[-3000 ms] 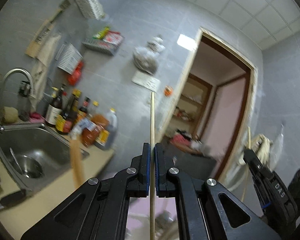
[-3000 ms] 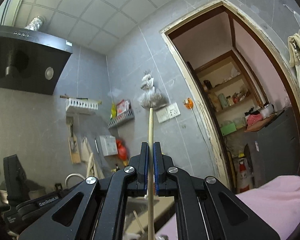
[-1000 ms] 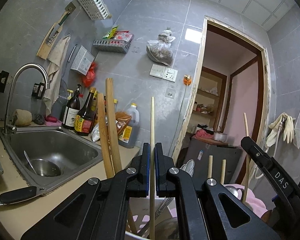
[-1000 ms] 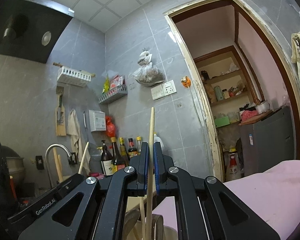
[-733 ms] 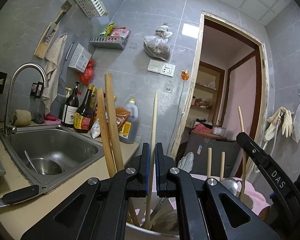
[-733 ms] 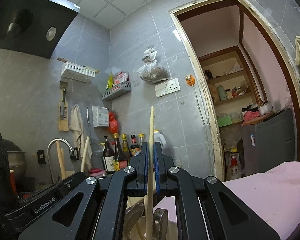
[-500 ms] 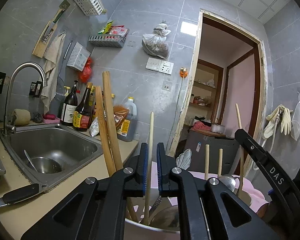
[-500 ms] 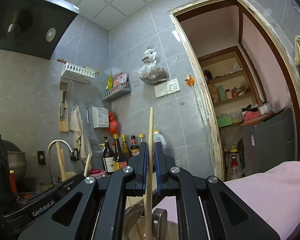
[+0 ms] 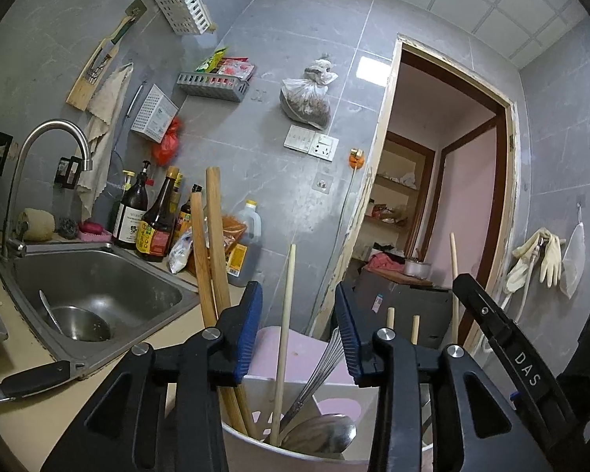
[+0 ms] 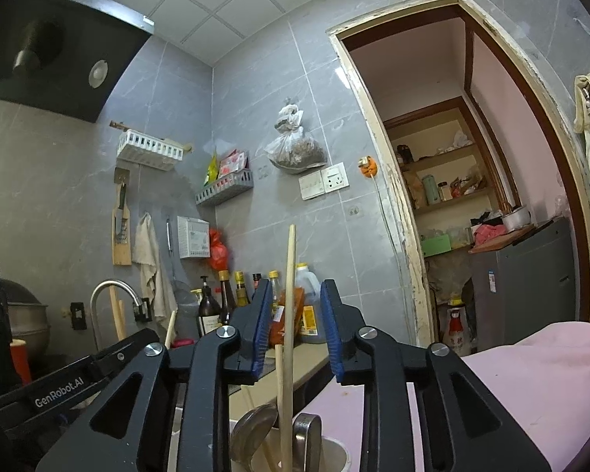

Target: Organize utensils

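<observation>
- My left gripper (image 9: 298,328) has just been opening: its blue-padded fingers (image 9: 249,330) stand spread, with a chopstick (image 9: 285,330) upright between them, touching neither pad.
- My right gripper (image 10: 295,328) has likewise just been opening; its fingers (image 10: 260,330) are parted around a second chopstick (image 10: 288,314), which stands free in the gap.
- Both sticks drop into the utensil holder (image 9: 255,450) directly under my fingers, a pale cup that also shows in the right wrist view.
- Sharing that holder are a metal spoon (image 9: 318,434), two thicker wooden handles (image 9: 212,259) leaning at its left side, and more thin sticks on the right.
- The holder seems to sit at the counter's (image 9: 39,413) right end, past the sink (image 9: 94,295); its base is hidden, so I cannot confirm that.
- I judge this the release step: both chopsticks are delivered and no longer gripped.
- Next I should draw both grippers straight back and up, fingers kept wide, so neither pad catches a stick and tips it out.
- A knife handle (image 9: 33,379) lies at the counter's near edge beside the sink; it looks like a candidate still to sort.
</observation>
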